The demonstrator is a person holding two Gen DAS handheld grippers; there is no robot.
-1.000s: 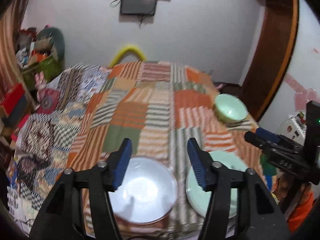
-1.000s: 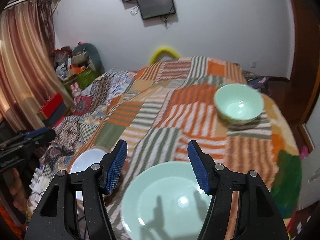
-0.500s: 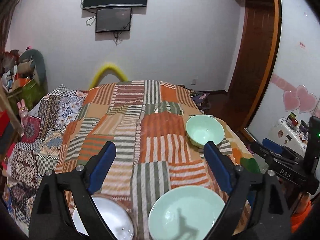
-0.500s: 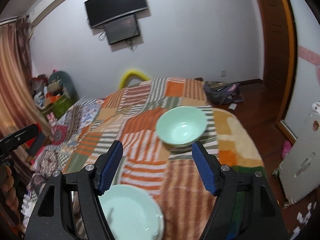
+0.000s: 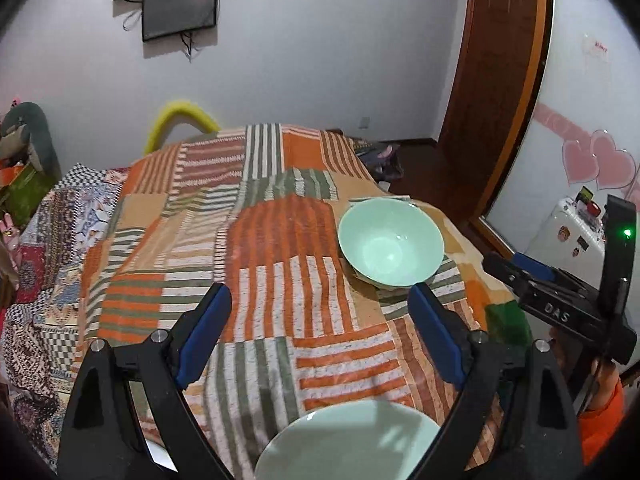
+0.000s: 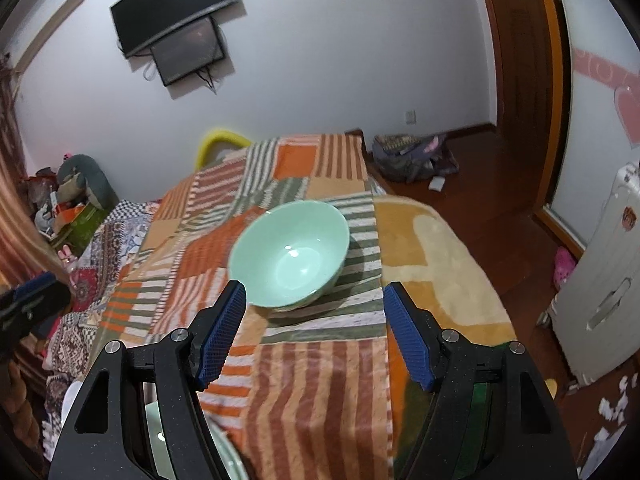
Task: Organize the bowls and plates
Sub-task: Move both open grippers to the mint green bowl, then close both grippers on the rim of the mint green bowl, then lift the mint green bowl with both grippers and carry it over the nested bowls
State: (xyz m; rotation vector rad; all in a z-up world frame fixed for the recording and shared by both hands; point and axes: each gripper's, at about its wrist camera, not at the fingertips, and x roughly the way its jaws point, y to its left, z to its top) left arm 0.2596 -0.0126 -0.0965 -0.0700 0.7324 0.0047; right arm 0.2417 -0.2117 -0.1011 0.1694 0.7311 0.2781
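A pale green bowl [image 5: 391, 243] stands upright on the striped patchwork bedspread [image 5: 272, 264] near the bed's right edge; it also shows in the right wrist view [image 6: 290, 254]. A pale green plate [image 5: 348, 438] lies at the near edge, below my left gripper [image 5: 320, 340], which is open and empty. Part of the plate [image 6: 228, 456] shows at the bottom left of the right wrist view. My right gripper [image 6: 314, 334] is open and empty, just short of the bowl. It also shows from the side at the right of the left wrist view [image 5: 516, 268].
The bed's right edge drops to a wooden floor [image 6: 500, 208] with a bag [image 6: 412, 156] on it. A white suitcase [image 6: 604, 280] stands at the right. Clutter and soft toys [image 6: 76, 196] lie left of the bed. A yellow curved object [image 5: 180, 118] sits behind the bed.
Both grippers have moved right and forward towards the green bowl, which now looks larger. The white plate has left the left wrist view. My left gripper's jaws have opened wider.
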